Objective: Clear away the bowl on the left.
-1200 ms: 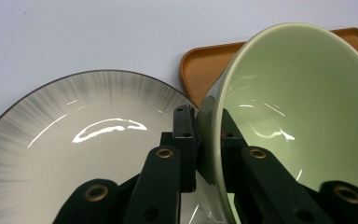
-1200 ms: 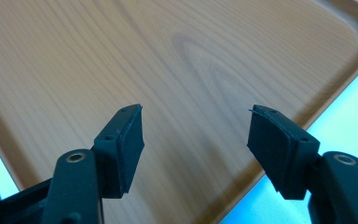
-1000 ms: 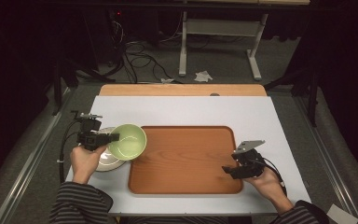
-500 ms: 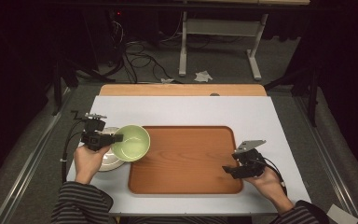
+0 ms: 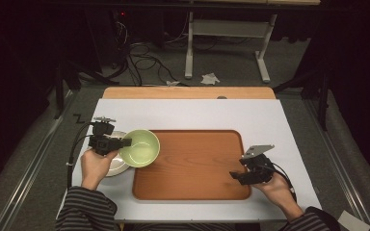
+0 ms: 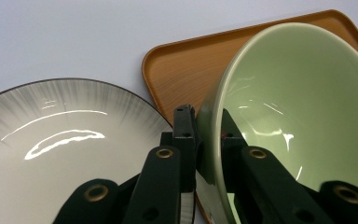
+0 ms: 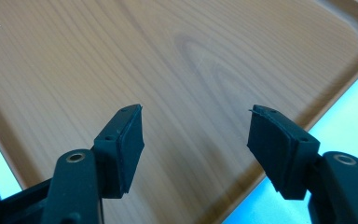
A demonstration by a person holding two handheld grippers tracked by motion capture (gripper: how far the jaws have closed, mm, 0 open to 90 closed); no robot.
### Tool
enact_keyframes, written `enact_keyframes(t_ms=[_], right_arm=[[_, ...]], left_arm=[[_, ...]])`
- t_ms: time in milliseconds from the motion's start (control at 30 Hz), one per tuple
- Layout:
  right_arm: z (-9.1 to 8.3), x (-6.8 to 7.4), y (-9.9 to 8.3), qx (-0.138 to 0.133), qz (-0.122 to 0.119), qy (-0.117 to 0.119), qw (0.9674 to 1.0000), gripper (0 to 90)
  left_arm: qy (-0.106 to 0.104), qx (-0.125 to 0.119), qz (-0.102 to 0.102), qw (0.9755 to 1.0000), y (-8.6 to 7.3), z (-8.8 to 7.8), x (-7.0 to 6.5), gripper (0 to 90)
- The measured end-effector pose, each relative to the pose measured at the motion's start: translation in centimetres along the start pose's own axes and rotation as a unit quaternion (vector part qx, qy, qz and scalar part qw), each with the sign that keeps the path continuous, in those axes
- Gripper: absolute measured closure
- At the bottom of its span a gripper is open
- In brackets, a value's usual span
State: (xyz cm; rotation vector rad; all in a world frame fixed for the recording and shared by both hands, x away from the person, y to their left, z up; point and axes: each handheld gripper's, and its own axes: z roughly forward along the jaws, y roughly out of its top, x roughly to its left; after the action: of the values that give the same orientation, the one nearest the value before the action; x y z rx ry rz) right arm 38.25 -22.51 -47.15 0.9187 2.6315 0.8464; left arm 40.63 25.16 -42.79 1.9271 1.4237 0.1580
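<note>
My left gripper (image 5: pixel 125 142) (image 6: pixel 208 135) is shut on the rim of a pale green bowl (image 5: pixel 140 147) (image 6: pixel 298 116), one jaw inside and one outside. The bowl hangs tilted above the left edge of the wooden tray (image 5: pixel 195 163) (image 6: pixel 182 70) and beside a white plate (image 5: pixel 112 164) (image 6: pixel 51 149) with a dark streaked rim. My right gripper (image 5: pixel 236 175) (image 7: pixel 196 140) is open over the tray's right front corner (image 7: pixel 168 60), with nothing between its jaws.
The tray lies on a white mat (image 5: pixel 197 113) over a wooden table whose far strip (image 5: pixel 188 93) shows. Beyond it, cables (image 5: pixel 139 53) and a grey desk frame (image 5: pixel 226 43) stand on the dark floor.
The left gripper has carried the green bowl a little to the right, toward the tray's left edge. The right gripper has stayed where it was.
</note>
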Motion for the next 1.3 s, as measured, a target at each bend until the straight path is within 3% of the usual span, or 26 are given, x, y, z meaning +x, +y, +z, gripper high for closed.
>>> enact_keyframes(t_ms=[100,300,467,667,767,933,1067,1300], right_arm=[[0.0,-0.1,-0.1,-0.002,0.004,0.002,1.0,37.3],[0.0,-0.2,-0.1,-0.001,0.004,0.001,1.0,37.4],[-0.1,-0.1,-0.1,0.0,0.005,-0.003,1.0,37.3],[-0.1,-0.3,-0.1,-0.001,0.006,-0.003,1.0,37.4],[0.0,-0.3,0.0,0.001,0.005,-0.003,1.0,37.4],[0.1,-0.4,0.0,0.001,0.005,0.0,1.0,37.3],[0.2,-0.3,0.0,0.003,0.003,0.003,1.0,37.3],[0.0,-0.1,0.0,0.001,0.0,0.004,1.0,37.3]], left_arm=[[-0.008,-0.005,-0.001,1.0,0.1,0.0,-0.1,83.0],[-0.005,-0.004,-0.001,1.0,0.3,0.2,-0.3,83.0],[-0.012,0.0,0.008,0.9999,0.6,0.4,-1.0,83.0],[-0.029,0.008,0.013,0.9995,1.7,1.9,-1.8,83.0],[-0.031,0.017,0.031,0.9989,2.2,2.6,-3.1,83.0],[-0.047,0.014,0.035,0.9982,2.7,3.0,-3.7,83.0],[-0.056,0.024,0.055,0.9966,3.4,3.7,-4.8,83.0],[-0.068,0.023,0.068,0.9951,4.2,4.2,-6.2,83.0]])
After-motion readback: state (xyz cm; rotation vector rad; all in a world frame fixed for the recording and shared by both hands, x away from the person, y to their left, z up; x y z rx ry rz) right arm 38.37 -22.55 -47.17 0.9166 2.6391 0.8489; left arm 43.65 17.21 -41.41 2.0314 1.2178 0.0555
